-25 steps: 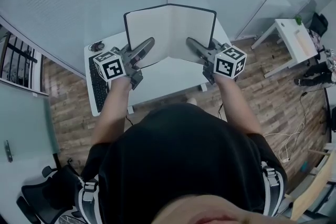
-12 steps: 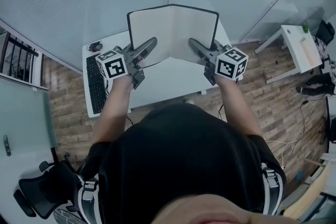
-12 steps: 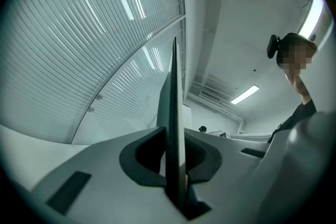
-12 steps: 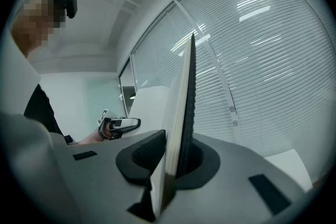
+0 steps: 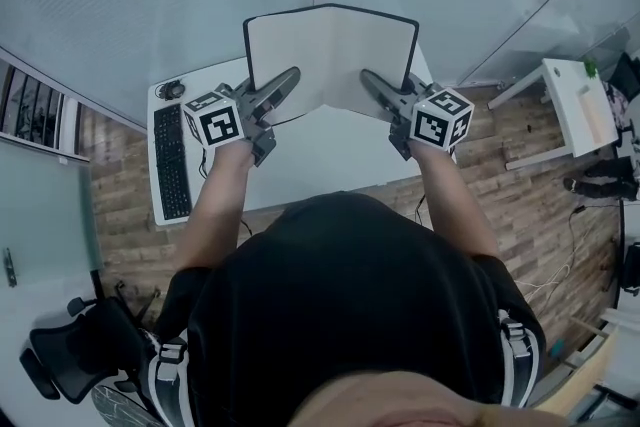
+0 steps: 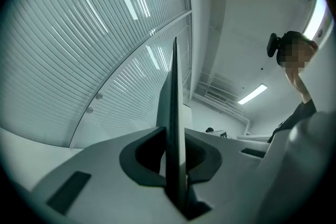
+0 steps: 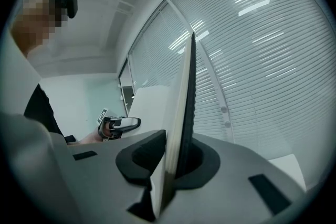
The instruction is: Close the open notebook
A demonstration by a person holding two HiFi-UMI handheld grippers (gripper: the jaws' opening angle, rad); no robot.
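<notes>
An open notebook (image 5: 330, 55) with a black cover and blank white pages is held up in the air above a white desk (image 5: 310, 155). My left gripper (image 5: 292, 79) is shut on the lower edge of its left half, which shows edge-on as a thin dark slab of notebook (image 6: 175, 128) between the jaws. My right gripper (image 5: 368, 80) is shut on the lower edge of the right half, where the notebook (image 7: 184, 113) shows white pages beside a black cover. The left gripper (image 7: 118, 124) also appears in the right gripper view.
A black keyboard (image 5: 171, 160) lies at the desk's left end, with a small dark object (image 5: 170, 90) behind it. Glass walls with blinds stand behind the desk. An office chair (image 5: 70, 355) is at lower left and a second white table (image 5: 580, 100) at right.
The notebook and both grippers keep the same pose relative to each other. The desk, keyboard and floor have shifted in the head view, so the person has moved along with the notebook held up.
</notes>
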